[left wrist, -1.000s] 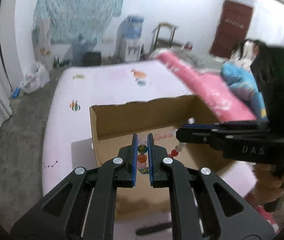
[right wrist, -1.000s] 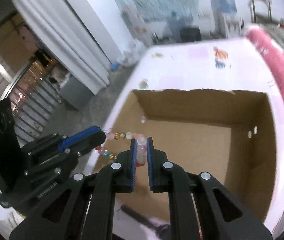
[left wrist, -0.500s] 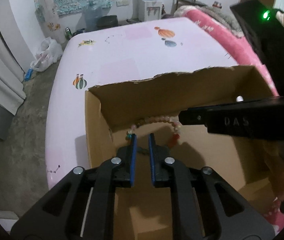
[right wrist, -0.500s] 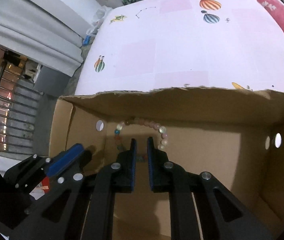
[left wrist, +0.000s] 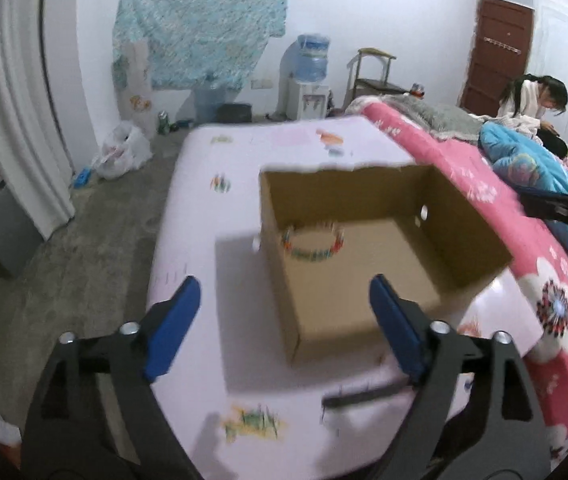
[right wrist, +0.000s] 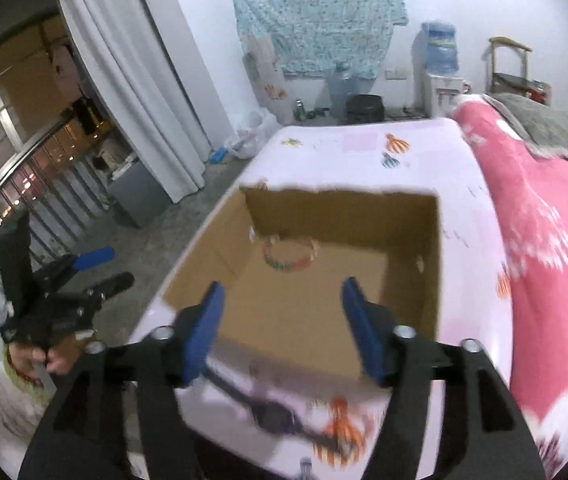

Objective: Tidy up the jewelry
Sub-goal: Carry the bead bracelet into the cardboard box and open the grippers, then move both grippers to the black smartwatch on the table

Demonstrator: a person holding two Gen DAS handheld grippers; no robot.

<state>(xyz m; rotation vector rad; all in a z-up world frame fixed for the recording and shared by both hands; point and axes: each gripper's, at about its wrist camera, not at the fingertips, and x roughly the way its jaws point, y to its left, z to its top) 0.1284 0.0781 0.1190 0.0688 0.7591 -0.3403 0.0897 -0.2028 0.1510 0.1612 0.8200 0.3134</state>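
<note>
A beaded bracelet (left wrist: pixel 311 245) of mixed coloured beads lies on the floor of an open cardboard box (left wrist: pixel 468 240), near its far left corner; it also shows in the right wrist view (right wrist: pixel 290 257). The box (right wrist: pixel 428 264) sits on a pale pink bed. My left gripper (left wrist: pixel 284 316) is open and empty, held above the box's near left corner. My right gripper (right wrist: pixel 281 316) is open and empty, above the box's near edge. The left gripper also appears at the left of the right wrist view (right wrist: pixel 103 268).
A dark thin object (right wrist: pixel 275 414) lies on the bed sheet (left wrist: pixel 211 216) in front of the box. A pink flowered quilt (right wrist: pixel 544 232) lies along the right. A person (left wrist: pixel 532 98) sits at the far right. Grey floor (left wrist: pixel 63 248) drops off to the left.
Both grippers have let go of the bracelet, opened wide and pulled up and back out of the box. The bracelet now lies on the box floor.
</note>
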